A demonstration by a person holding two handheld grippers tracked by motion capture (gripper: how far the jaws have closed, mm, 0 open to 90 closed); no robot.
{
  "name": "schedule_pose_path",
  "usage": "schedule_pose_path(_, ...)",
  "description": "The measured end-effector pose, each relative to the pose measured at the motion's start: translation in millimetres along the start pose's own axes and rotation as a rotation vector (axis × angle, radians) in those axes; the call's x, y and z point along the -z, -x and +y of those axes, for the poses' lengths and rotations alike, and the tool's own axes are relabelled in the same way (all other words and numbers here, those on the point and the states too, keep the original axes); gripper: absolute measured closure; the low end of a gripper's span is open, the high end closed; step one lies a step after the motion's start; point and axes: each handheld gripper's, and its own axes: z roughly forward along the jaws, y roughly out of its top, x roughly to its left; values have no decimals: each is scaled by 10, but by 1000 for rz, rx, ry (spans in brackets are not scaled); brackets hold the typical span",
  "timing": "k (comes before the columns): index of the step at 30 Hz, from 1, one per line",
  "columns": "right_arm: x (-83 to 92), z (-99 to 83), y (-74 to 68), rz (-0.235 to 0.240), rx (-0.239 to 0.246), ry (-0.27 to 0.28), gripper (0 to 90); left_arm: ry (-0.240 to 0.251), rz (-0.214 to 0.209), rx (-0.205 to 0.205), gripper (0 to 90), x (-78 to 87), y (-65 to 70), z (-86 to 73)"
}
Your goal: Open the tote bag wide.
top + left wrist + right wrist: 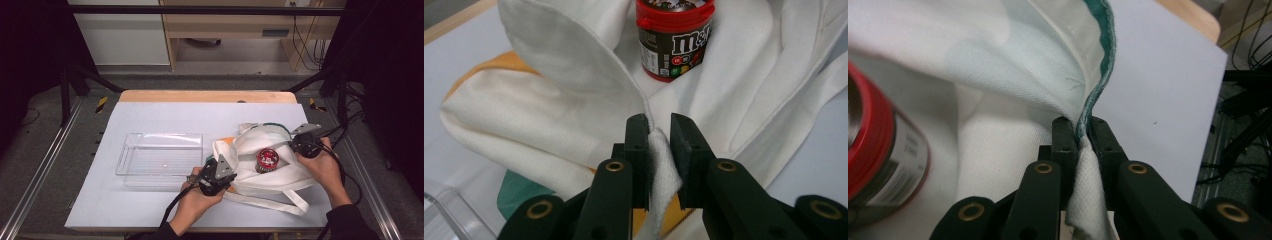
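In the left gripper view the fingers [642, 150] of the left gripper [659, 150] are clamped on a fold of the white cloth bag's [549, 125] rim, the fabric bunched between the pads; in the right gripper view the right gripper [1082, 145] is likewise pinched tight on the opposite, green-trimmed edge of the bag's mouth. Judging from this, the step in hand is holding the bag open by its two rims so that the red-lidded candy tub [266, 159] inside can be got at; the tub sits in the bag's mouth at centre right of the high view, between the left gripper [216, 176] at lower centre and the right gripper [305, 142] further right. The next move probably calls for one gripper to let go of its rim, while the other keeps the mouth spread, and reach in for the tub, likely to carry it to the clear plastic tray [160, 159] standing just left of the bag on the worktop [165, 112]. The high view gives the whole layout, tray included, with both hands; the left gripper view alone shows the tub's printed label and an orange patch beneath the cloth, and the right gripper view shows the green trim close up
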Motion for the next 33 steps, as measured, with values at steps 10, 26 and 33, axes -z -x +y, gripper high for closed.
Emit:
schedule_pose_path(10,-177,41,111,-44,-100,-24,849,-6,-10,4,810,-1,24,-94)
schedule_pose_path(26,-193,36,82,-52,-89,-55,757,-6,-13,-4,790,24,39,-119)
schedule_pose_path(33,141,27,60,-17,-94,44,475,36,26,-21,612,64,20,26)
